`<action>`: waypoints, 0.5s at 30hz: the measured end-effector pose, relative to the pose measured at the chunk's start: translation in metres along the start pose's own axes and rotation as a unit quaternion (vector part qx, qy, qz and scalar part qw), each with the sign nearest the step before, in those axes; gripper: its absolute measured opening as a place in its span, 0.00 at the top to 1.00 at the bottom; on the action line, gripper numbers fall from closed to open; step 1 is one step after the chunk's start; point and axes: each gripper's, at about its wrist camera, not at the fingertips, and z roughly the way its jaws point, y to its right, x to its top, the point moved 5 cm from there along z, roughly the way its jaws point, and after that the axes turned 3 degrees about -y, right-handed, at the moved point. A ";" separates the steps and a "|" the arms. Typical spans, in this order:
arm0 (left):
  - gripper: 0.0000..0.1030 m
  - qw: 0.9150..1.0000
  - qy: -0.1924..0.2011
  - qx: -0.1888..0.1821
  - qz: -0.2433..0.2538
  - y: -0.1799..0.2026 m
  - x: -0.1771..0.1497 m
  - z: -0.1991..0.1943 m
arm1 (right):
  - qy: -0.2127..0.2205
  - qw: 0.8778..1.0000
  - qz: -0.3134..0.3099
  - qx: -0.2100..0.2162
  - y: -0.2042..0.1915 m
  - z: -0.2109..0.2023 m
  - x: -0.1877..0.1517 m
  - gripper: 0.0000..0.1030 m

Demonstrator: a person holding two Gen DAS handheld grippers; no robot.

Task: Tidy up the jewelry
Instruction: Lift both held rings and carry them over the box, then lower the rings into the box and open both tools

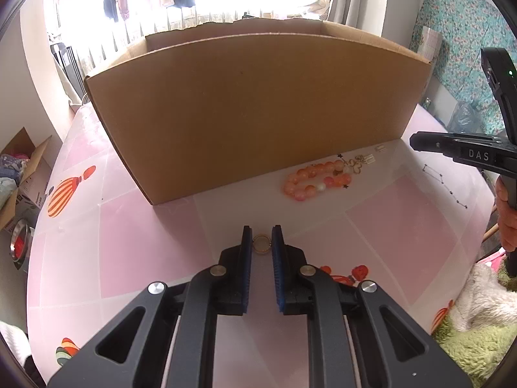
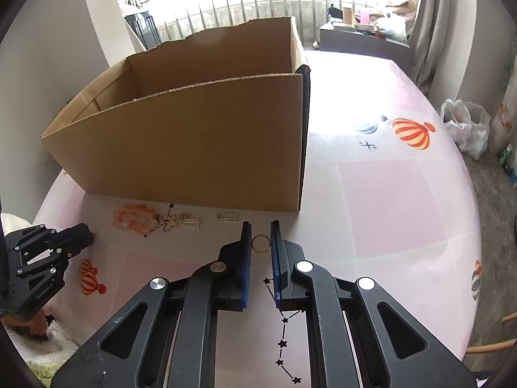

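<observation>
Two gold rings, one in each of my grippers

My left gripper (image 1: 261, 242) pinches a thin round gold ring (image 1: 261, 243); my right gripper (image 2: 261, 242) pinches another ring (image 2: 260, 243). Both are just above the smooth pink table (image 2: 387, 200). Round peach beads (image 1: 315, 179) and small gold clips (image 2: 227, 217) lie beside the plain brown cardboard box (image 2: 194, 148). My right gripper reads "DAS".

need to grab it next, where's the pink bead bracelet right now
The pink bead bracelet lies on the table by the cardboard box's front wall, beside the gold charms, right of the left gripper.
</observation>
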 end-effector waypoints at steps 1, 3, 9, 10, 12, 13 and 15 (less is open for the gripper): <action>0.88 1.000 0.002 -0.001 0.000 -0.001 0.000 -0.004 | 0.002 1.000 -0.001 0.002 -0.004 -0.004 -0.001 0.91; 0.88 1.000 0.009 -0.002 0.004 -0.001 0.002 -0.014 | 0.009 1.000 -0.004 0.009 -0.005 -0.017 -0.001 0.91; 0.88 0.998 0.059 -0.031 0.001 -0.002 0.021 -0.066 | 0.049 0.998 -0.026 0.044 -0.016 -0.063 0.012 0.91; 0.88 0.996 0.074 -0.042 0.000 -0.003 0.029 -0.076 | 0.061 0.996 -0.033 0.050 -0.020 -0.070 0.019 0.91; 0.88 0.992 0.107 -0.069 0.004 0.000 0.048 -0.096 | 0.090 0.992 -0.053 0.065 -0.030 -0.084 0.039 0.91; 0.88 0.989 0.118 -0.089 0.005 0.000 0.059 -0.104 | 0.102 0.990 -0.063 0.069 -0.036 -0.094 0.051 0.91; 0.88 0.987 0.119 -0.111 0.005 -0.002 0.082 -0.107 | 0.121 0.987 -0.081 0.073 -0.040 -0.101 0.073 0.91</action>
